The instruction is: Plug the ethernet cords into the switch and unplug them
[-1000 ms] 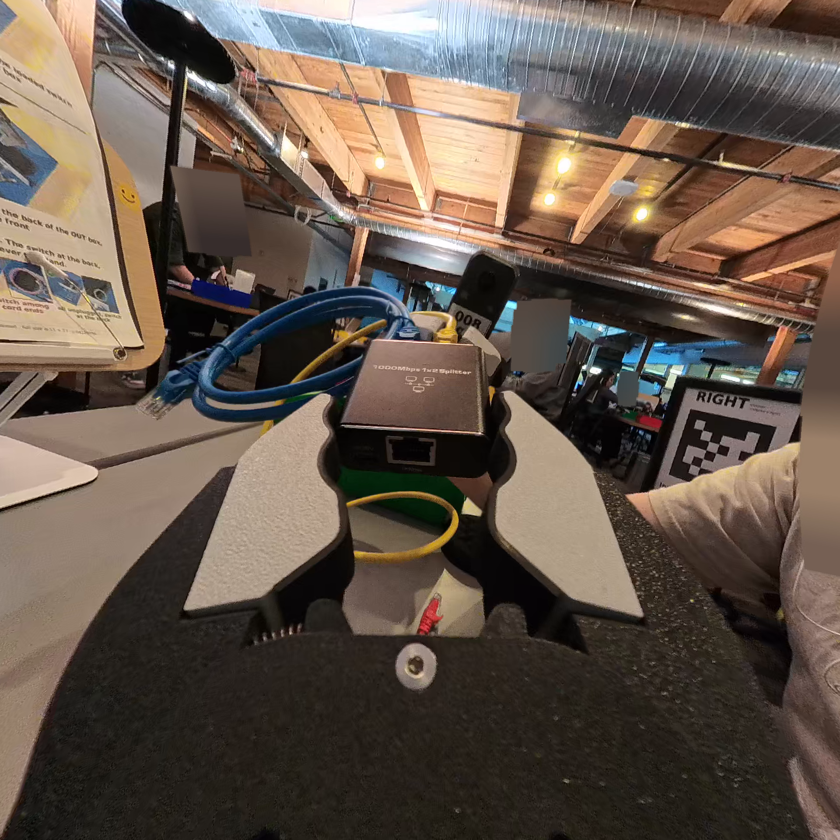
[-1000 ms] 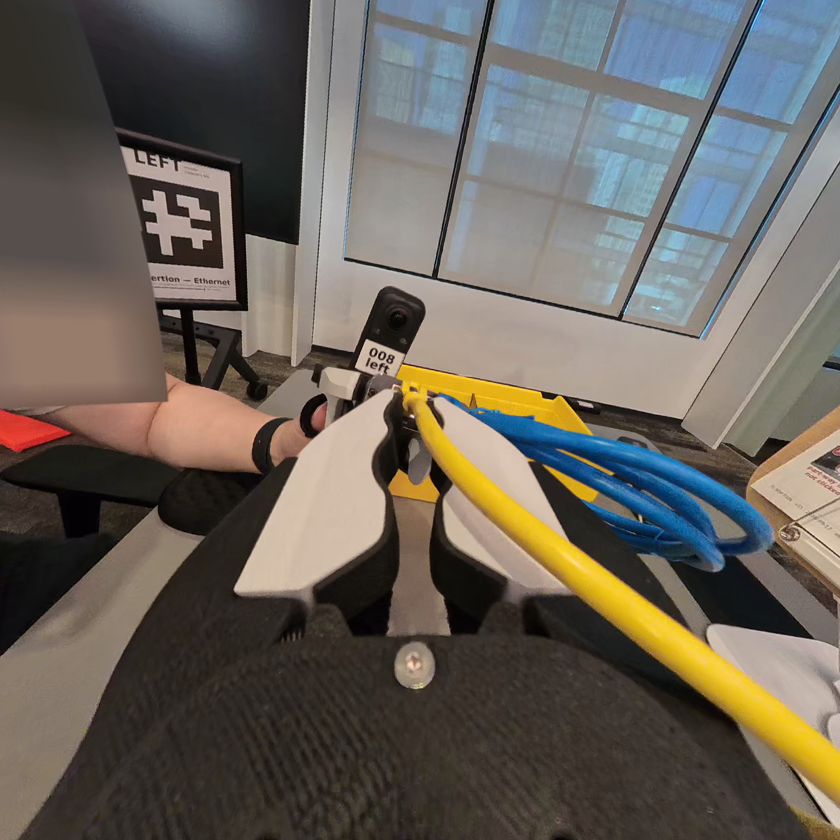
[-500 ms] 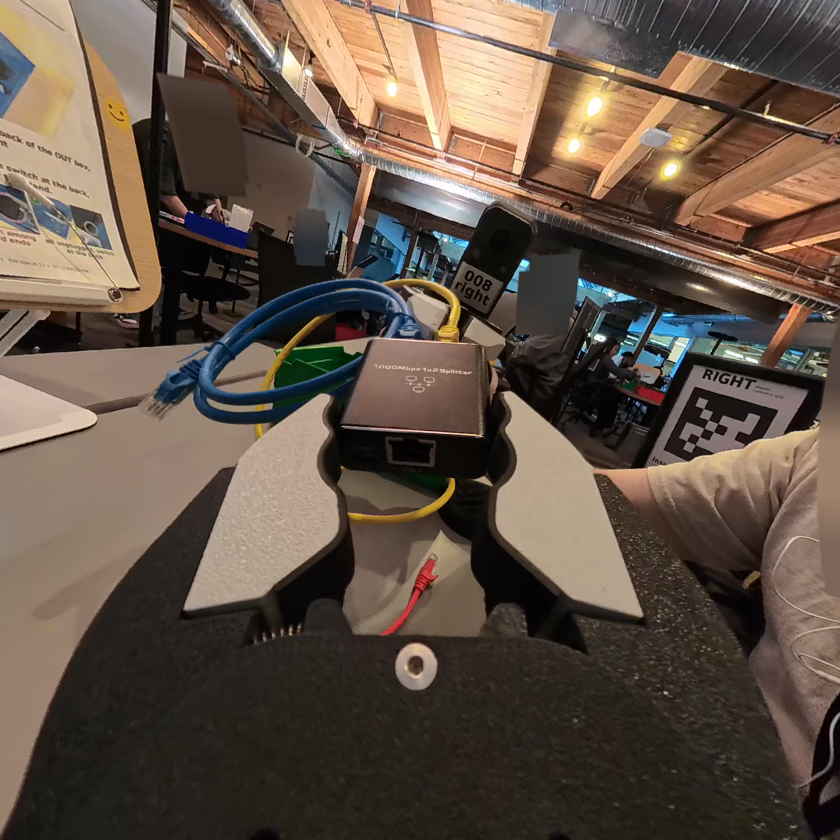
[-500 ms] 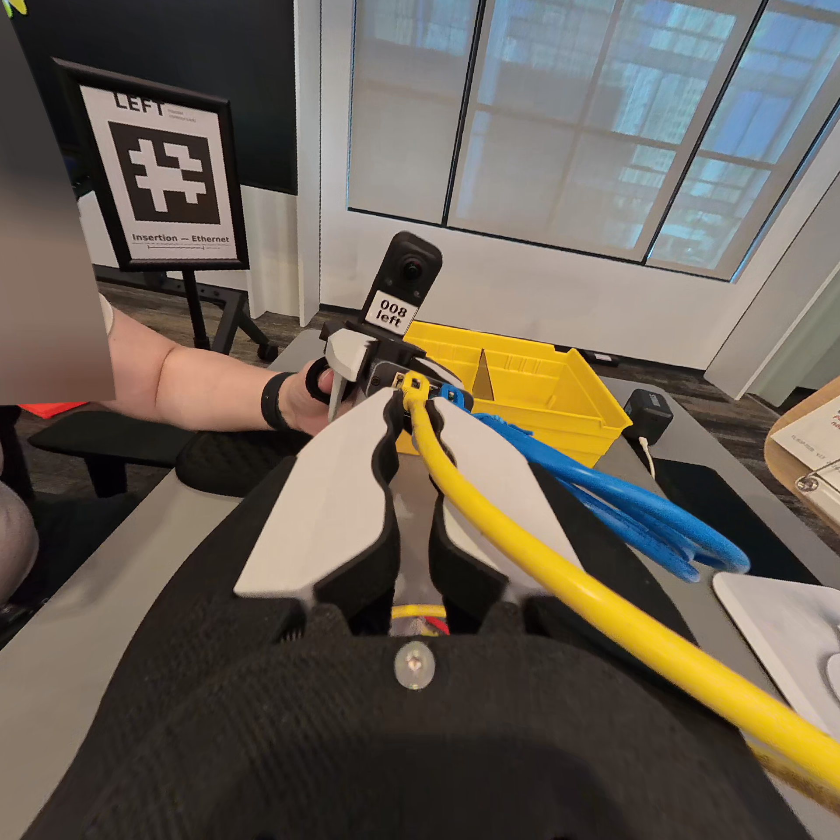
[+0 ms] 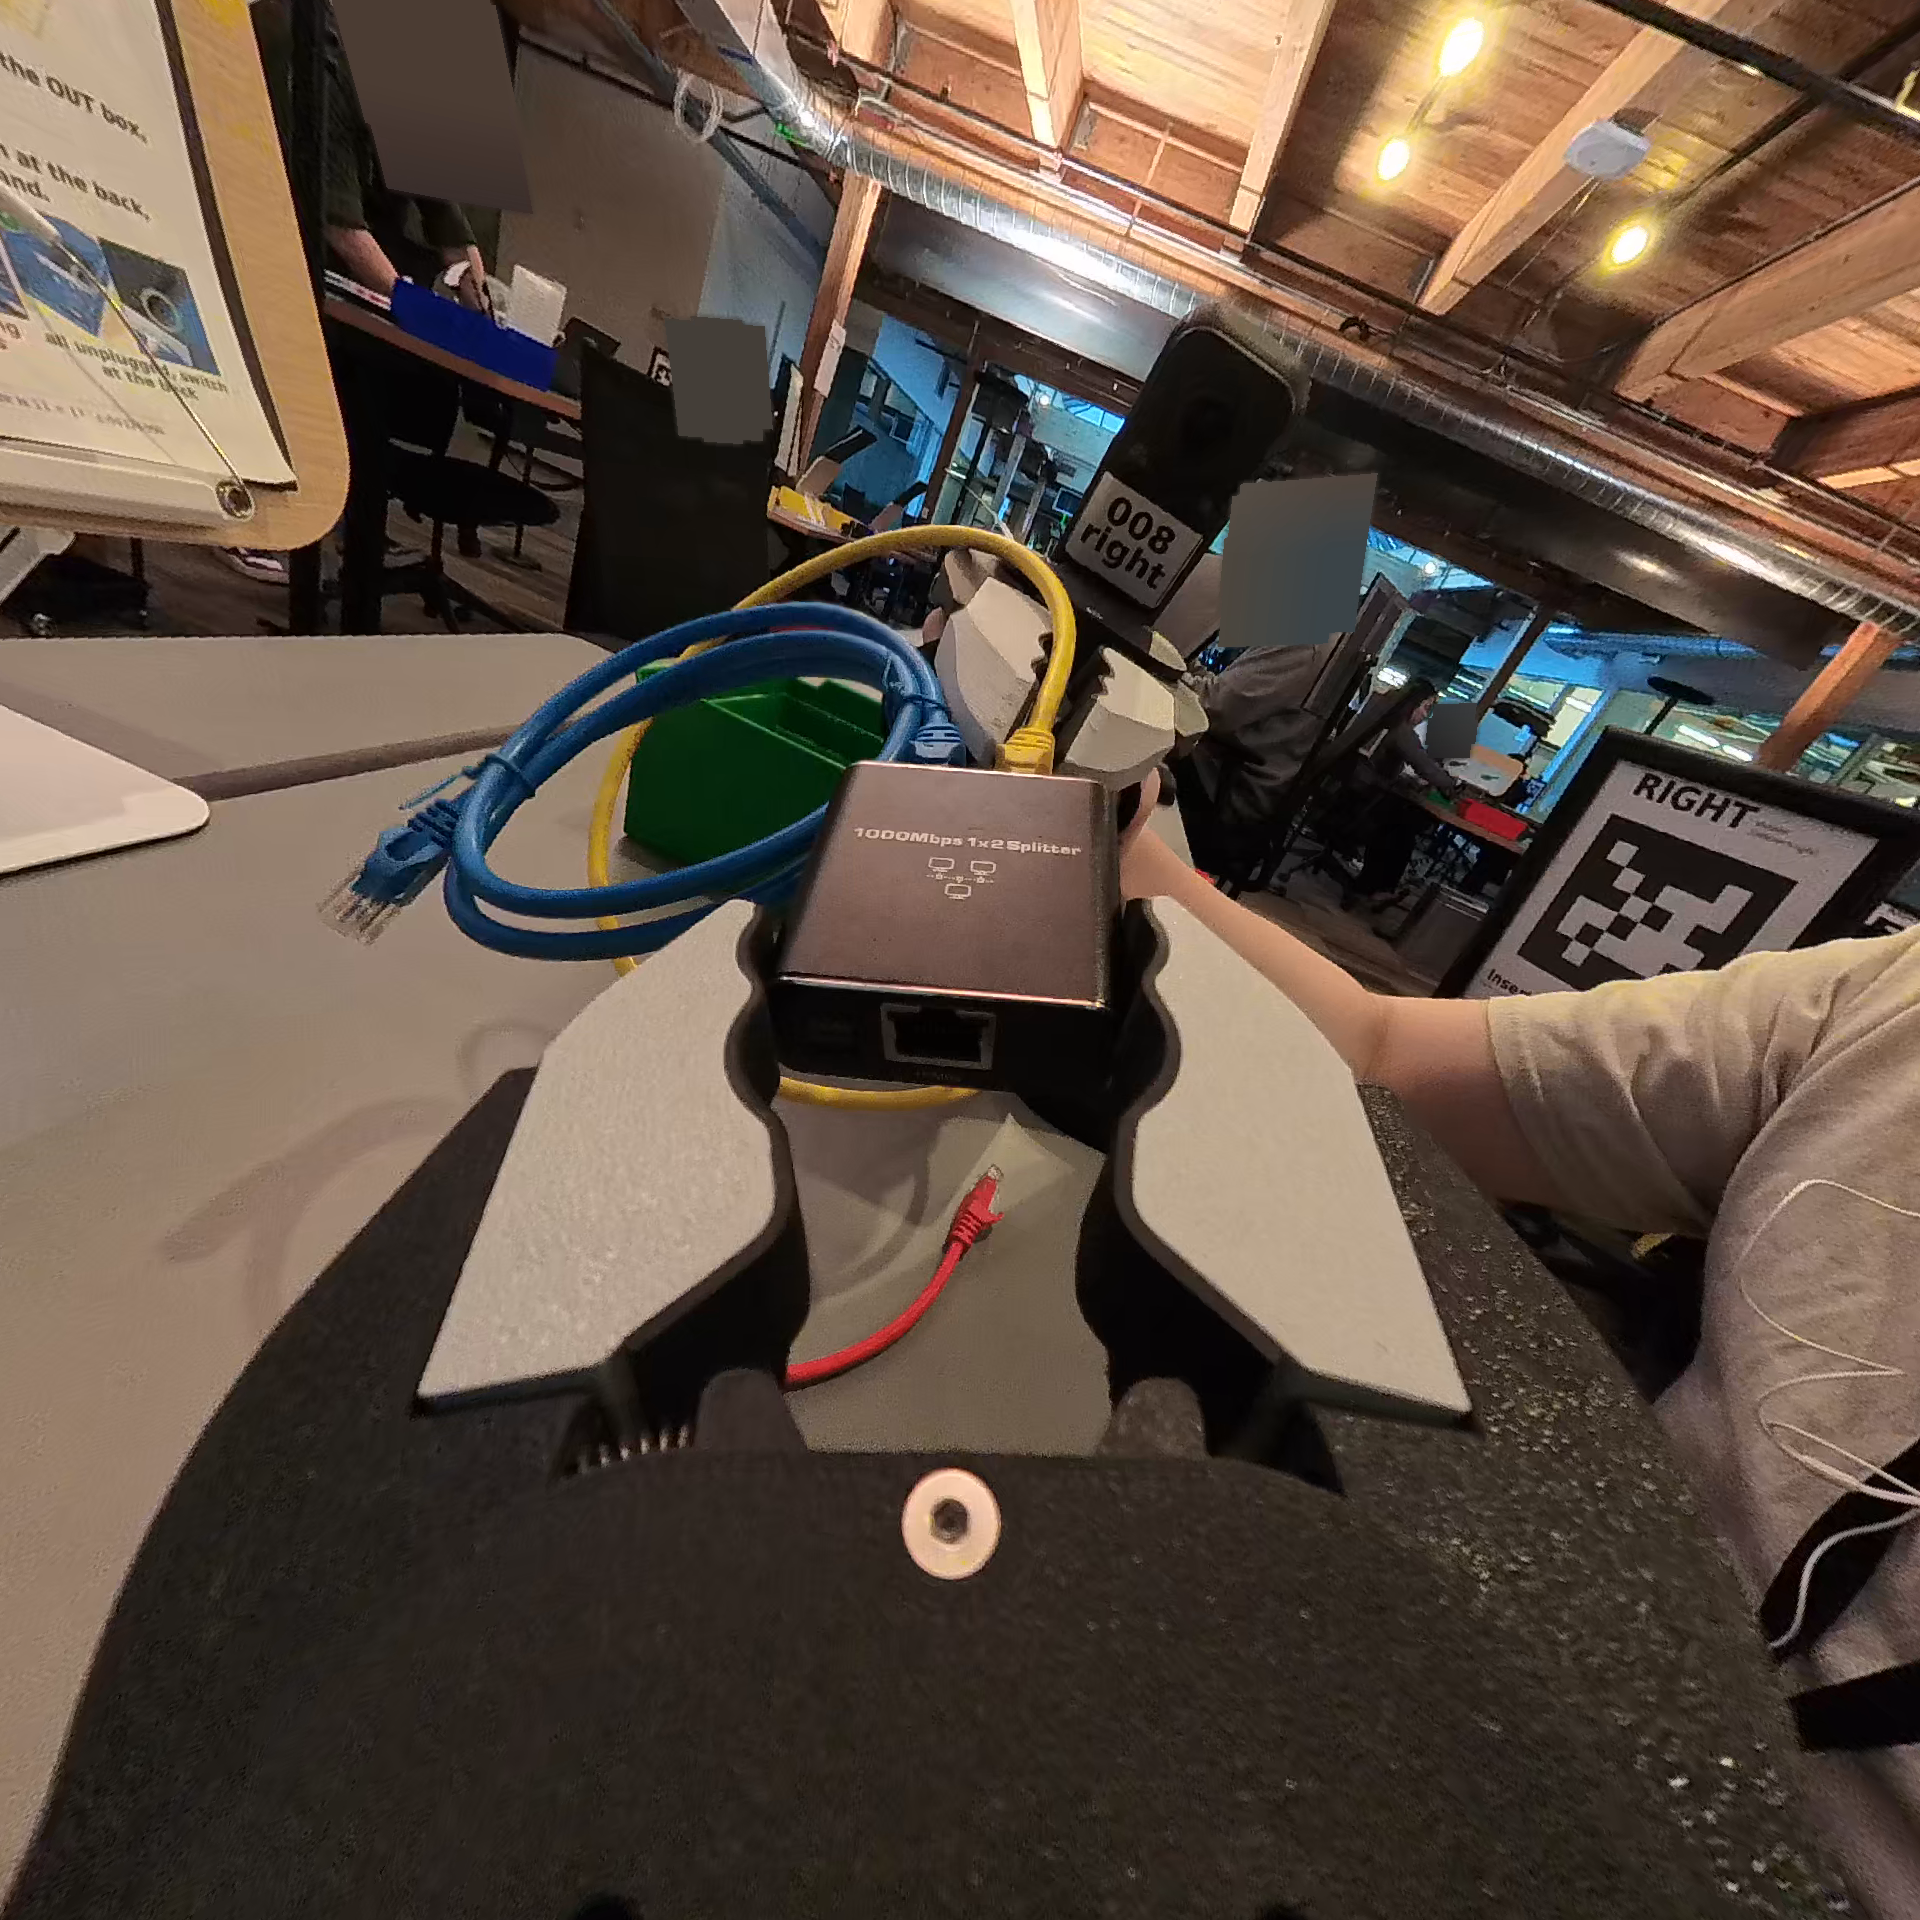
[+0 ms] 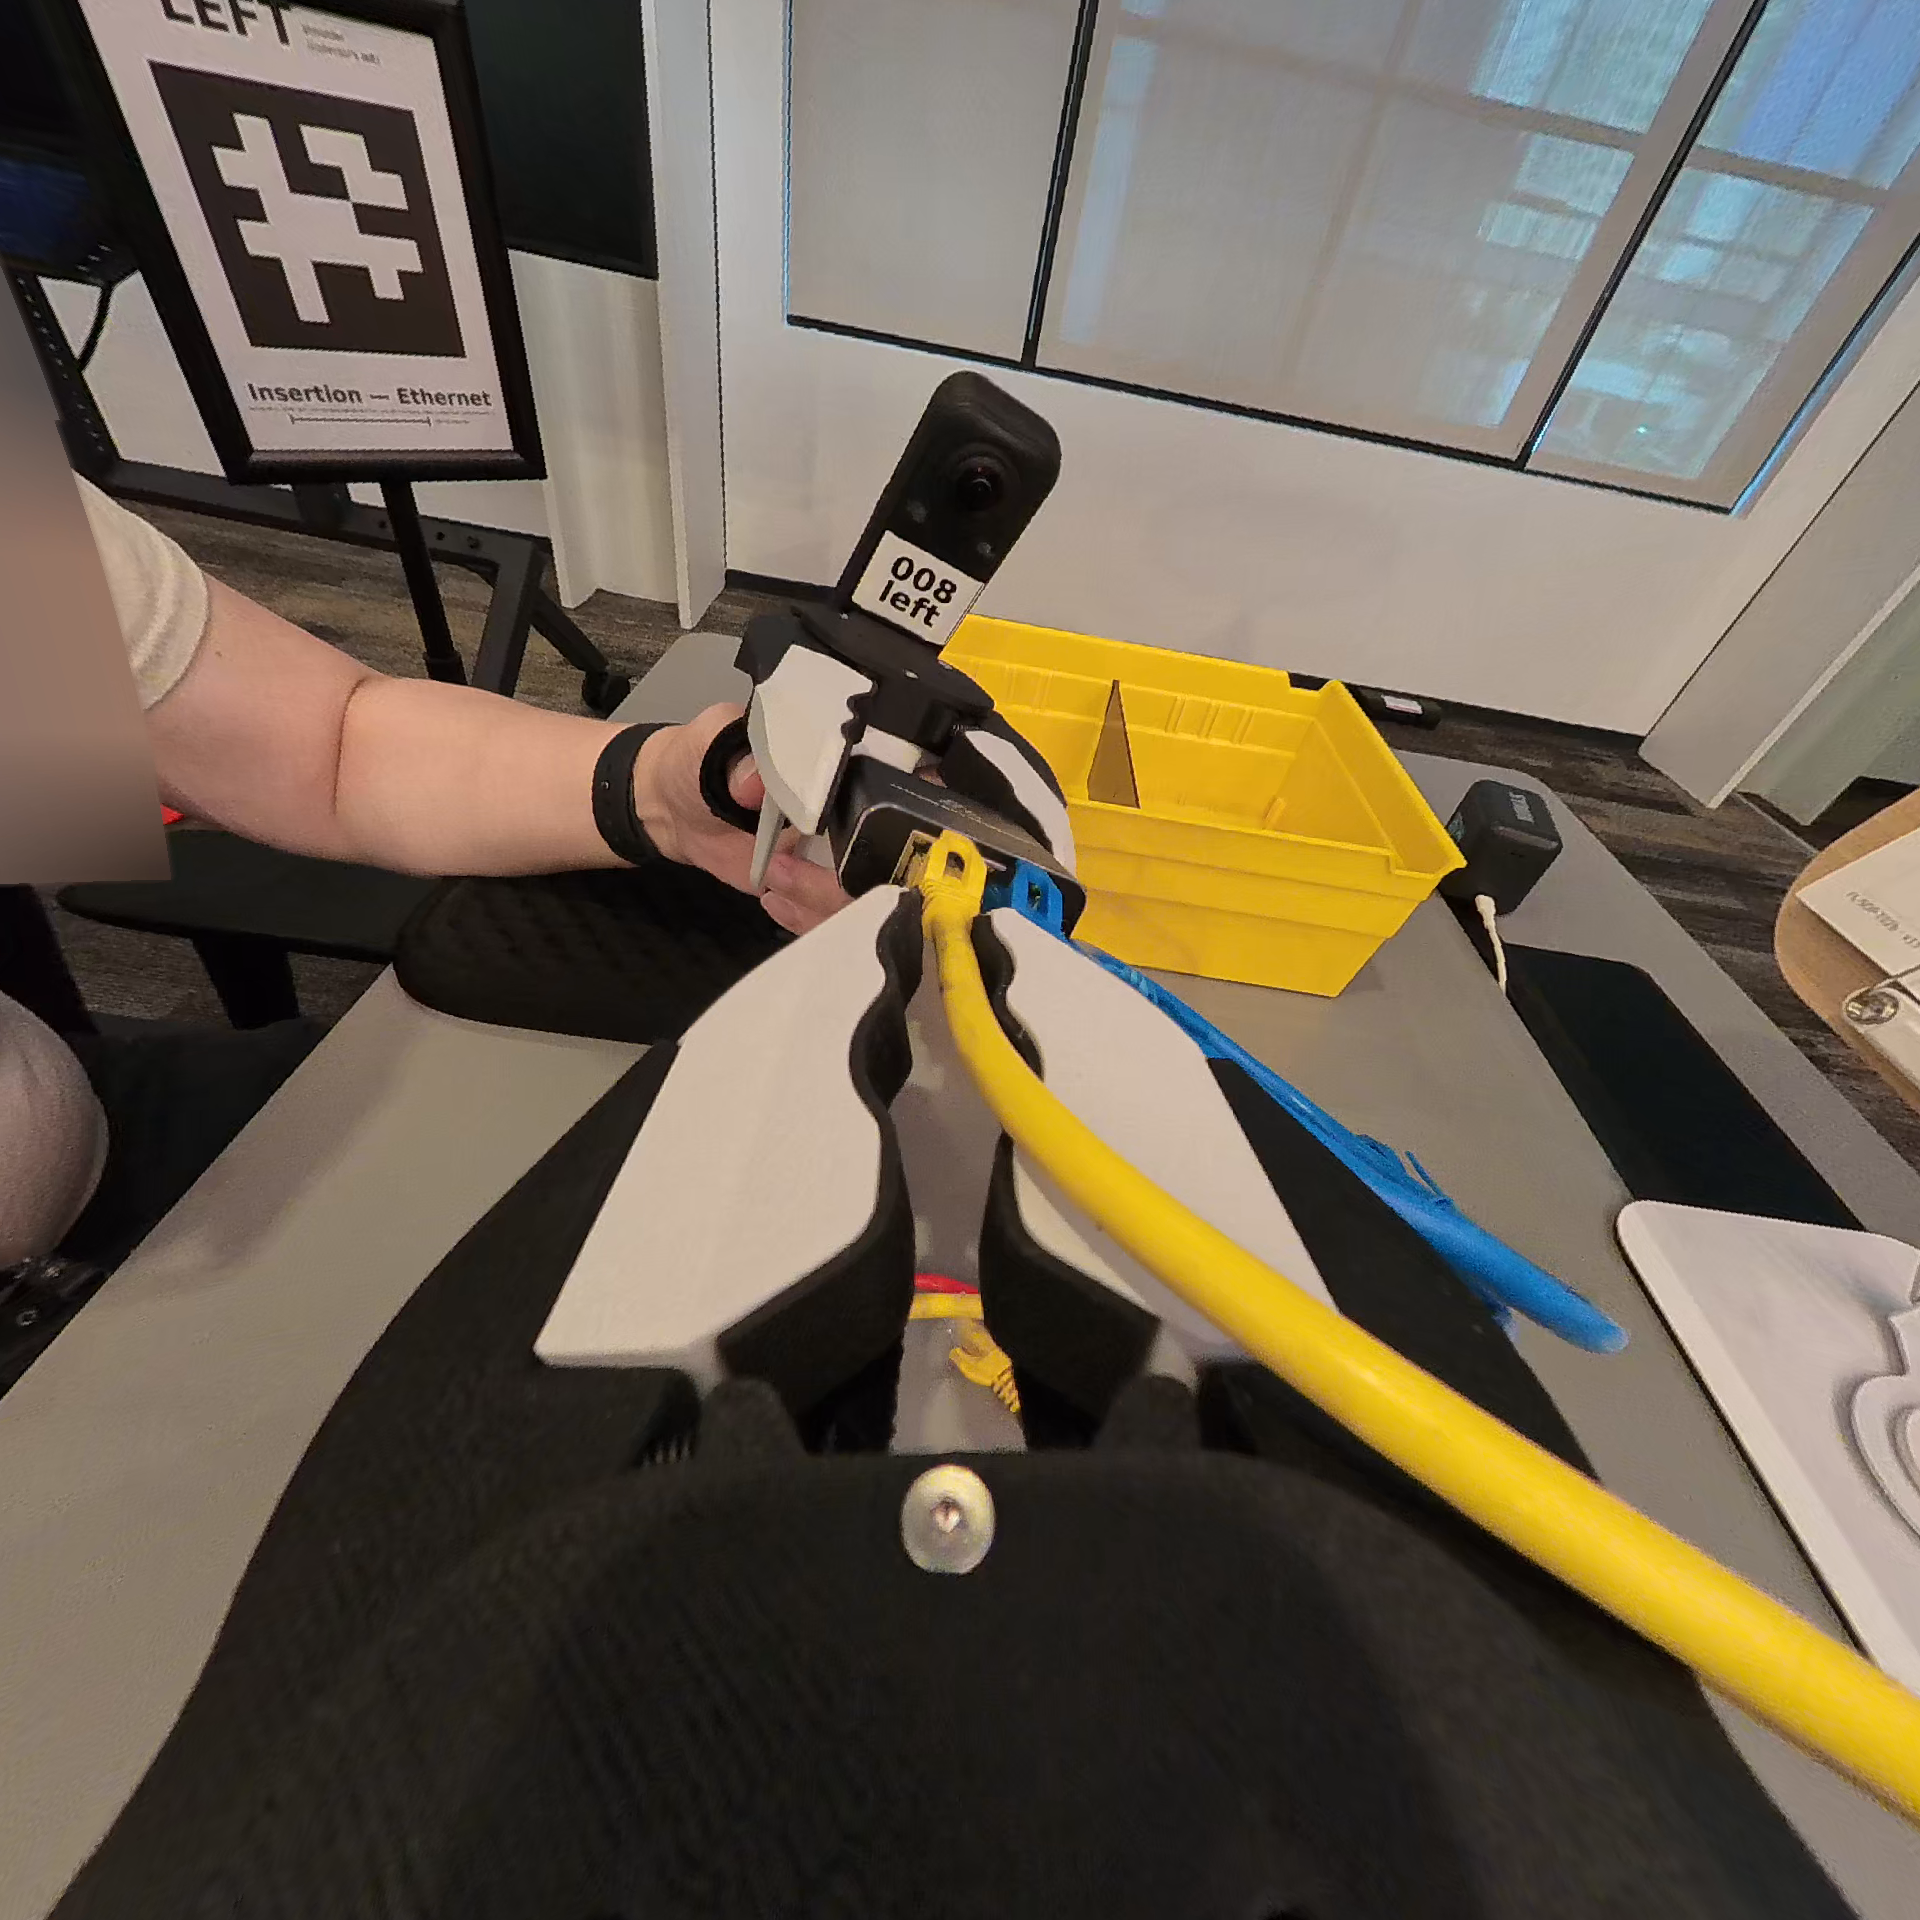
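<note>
My left gripper (image 5: 940,997) is shut on the black switch box (image 5: 945,894), a pad on each side, and holds it above the table. It also shows in the right wrist view (image 6: 904,769), gripping the box (image 6: 883,831). My right gripper (image 6: 951,935) is shut on the yellow cord (image 6: 1195,1226) just behind its plug (image 6: 945,868), which sits in a back port of the switch. A blue cord's plug (image 6: 1039,899) sits in the port beside it. The blue cord (image 5: 582,790) hangs in a coil, its free plug (image 5: 379,878) at the left. The switch's front port faces me, empty.
A red cord (image 5: 935,1278) lies on the grey table (image 5: 208,1039) under the left gripper. A green bin (image 5: 748,769) stands behind the switch, a yellow bin (image 6: 1226,831) on the other side. A black adapter (image 6: 1507,842), a white pad (image 6: 1787,1340) and an instruction board (image 5: 114,260) stand around. One gripper's finger ends stand about 5 centimetres off the other's.
Both grippers have come down toward the table together, so more table, bins and the red cord show. Both grasps are unchanged.
</note>
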A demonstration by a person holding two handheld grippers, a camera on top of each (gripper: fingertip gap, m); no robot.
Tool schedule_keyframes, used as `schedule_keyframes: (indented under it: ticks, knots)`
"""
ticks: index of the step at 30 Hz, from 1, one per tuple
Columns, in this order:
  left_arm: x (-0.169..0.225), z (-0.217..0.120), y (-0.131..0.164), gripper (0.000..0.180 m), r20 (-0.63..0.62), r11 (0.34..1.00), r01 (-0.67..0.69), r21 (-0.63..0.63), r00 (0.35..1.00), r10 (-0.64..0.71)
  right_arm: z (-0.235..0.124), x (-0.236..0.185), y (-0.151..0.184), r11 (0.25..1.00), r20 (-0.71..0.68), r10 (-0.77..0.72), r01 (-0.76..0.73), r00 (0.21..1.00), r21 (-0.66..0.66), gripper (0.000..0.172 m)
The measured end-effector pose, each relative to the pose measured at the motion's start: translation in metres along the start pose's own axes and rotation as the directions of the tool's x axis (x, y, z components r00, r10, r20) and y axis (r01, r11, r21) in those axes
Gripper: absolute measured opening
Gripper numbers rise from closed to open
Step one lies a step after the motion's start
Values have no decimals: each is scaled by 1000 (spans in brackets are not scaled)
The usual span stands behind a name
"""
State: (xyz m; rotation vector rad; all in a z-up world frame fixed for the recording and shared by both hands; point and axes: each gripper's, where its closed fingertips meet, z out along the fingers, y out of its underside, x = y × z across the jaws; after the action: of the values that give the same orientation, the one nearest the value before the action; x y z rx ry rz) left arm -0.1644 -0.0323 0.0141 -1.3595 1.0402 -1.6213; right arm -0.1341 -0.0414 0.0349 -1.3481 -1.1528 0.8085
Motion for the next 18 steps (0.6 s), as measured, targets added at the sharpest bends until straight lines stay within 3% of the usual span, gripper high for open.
schedule_keyframes:
  ticks: [18]
  knots:
    - [0, 5, 2, 63, -24, 1000, 3, 5, 1000, -3, -3, 1, -1, 1000, 7, 12, -12, 1000, 5, 11]
